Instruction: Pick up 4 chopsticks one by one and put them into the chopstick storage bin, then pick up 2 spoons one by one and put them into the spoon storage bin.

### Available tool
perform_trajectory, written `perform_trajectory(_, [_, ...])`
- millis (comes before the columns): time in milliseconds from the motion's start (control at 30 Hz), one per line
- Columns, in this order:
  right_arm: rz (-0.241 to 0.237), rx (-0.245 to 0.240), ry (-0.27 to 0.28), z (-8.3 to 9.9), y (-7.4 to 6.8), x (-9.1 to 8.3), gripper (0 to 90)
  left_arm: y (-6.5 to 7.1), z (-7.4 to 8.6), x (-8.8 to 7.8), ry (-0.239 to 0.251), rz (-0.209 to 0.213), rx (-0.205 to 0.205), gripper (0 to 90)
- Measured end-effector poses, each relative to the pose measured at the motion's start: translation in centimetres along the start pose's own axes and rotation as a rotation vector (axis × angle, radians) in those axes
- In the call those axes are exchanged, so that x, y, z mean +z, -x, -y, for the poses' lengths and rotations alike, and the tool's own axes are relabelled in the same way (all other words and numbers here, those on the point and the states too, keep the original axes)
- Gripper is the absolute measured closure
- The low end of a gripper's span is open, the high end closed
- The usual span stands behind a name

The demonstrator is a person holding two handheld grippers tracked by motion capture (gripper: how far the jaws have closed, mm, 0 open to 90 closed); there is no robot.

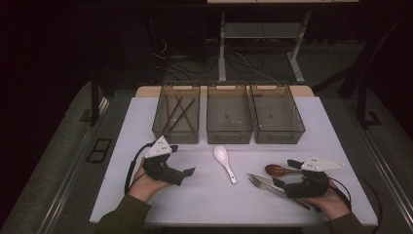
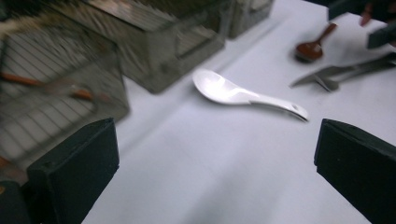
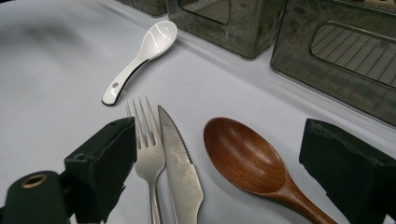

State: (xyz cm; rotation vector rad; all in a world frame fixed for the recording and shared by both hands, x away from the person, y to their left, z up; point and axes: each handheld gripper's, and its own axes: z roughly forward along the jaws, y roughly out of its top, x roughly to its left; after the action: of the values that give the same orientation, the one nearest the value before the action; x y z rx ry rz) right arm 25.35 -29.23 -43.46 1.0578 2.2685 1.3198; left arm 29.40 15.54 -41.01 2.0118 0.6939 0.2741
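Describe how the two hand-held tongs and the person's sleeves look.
Both tongs are black, each topped by a pale grey three-cornered plate with small dark dots. The left tongs trail a black cable that loops beside the wrist; the right tongs have a cable by the wrist too. Each ends in two blocky black jaws with flat faces. The person wears dark olive-green sleeves.

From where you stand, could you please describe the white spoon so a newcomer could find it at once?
On the white table, look just in front of the middle bin. The white spoon lies there alone between the two grippers; it is glossy, short-handled ceramic, unlike the brown wooden spoon.
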Motion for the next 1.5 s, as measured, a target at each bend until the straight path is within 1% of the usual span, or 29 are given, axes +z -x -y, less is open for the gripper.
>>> perform_trajectory(67, [0.000, 0.000, -0.003, 0.0, 0.0, 0.1, 11.4, 0.2, 0.5, 0.0, -0.010, 0.009, -0.003, 0.0])
perform_trajectory(167, [0.001, -0.004, -0.004, 0.0, -0.1, 0.1, 11.4, 0.6, 1.1, -0.1, -0.018, 0.010, -0.001, 0.0])
perform_trajectory(300, [0.002, 0.000, -0.001, 0.0, 0.0, 0.0, 11.4, 1.0, 1.7, -0.3, -0.016, 0.009, -0.001, 0.0])
perform_trajectory(400, [0.004, -0.001, 0.000, 0.0, 0.1, 0.0, 11.4, 1.3, 2.3, -0.6, -0.027, 0.008, -0.001, 0.0])
perform_trajectory(533, [0.003, 0.008, 0.003, 0.0, 0.2, -0.3, 11.4, 1.5, 3.0, -0.9, -0.031, 0.016, -0.020, 0.0])
perform_trajectory(600, [-0.001, 0.017, 0.003, 0.0, 0.2, -0.4, 11.4, 1.5, 3.2, -0.9, -0.035, 0.021, -0.020, 0.0])
perform_trajectory(667, [0.003, 0.021, 0.004, 0.0, 0.3, -0.5, 11.4, 1.6, 3.3, -0.9, -0.036, 0.024, -0.021, 0.0])
perform_trajectory(700, [0.000, 0.027, -0.005, -0.1, 0.4, -0.6, 11.4, 1.6, 3.3, -0.9, -0.036, 0.024, -0.021, 0.0])
perform_trajectory(767, [0.004, 0.013, -0.025, -0.2, 0.4, -0.6, 11.4, 1.6, 3.3, -0.9, -0.039, 0.027, -0.019, 0.0])
perform_trajectory(900, [-0.013, 0.022, -0.049, -0.5, 0.5, -0.8, 11.4, 1.6, 3.3, -0.9, -0.041, 0.029, -0.018, 0.0])
perform_trajectory(1133, [-0.029, 0.011, -0.058, -1.3, 0.5, -1.3, 11.4, 1.7, 3.2, -0.8, -0.044, 0.030, -0.013, 0.0])
perform_trajectory(1233, [-0.031, 0.014, -0.074, -1.4, 0.8, -1.3, 11.4, 1.6, 3.3, -0.8, -0.043, 0.035, -0.014, 0.0])
perform_trajectory(1367, [-0.021, 0.013, -0.097, -1.5, 1.3, -1.1, 11.4, 1.7, 3.2, -0.8, -0.044, 0.035, -0.010, 0.0])
perform_trajectory(1433, [-0.018, 0.013, -0.101, -1.6, 1.7, -1.2, 11.8, 1.7, 3.2, -0.7, -0.044, 0.040, -0.009, 0.0])
perform_trajectory(1467, [-0.016, 0.021, -0.102, -1.6, 1.8, -1.2, 13.1, 1.7, 3.2, -0.6, -0.042, 0.040, -0.012, 0.0])
perform_trajectory(1500, [-0.016, 0.017, -0.103, -1.6, 1.9, -1.1, 13.4, 1.8, 3.2, -0.6, -0.049, 0.041, -0.011, 0.0])
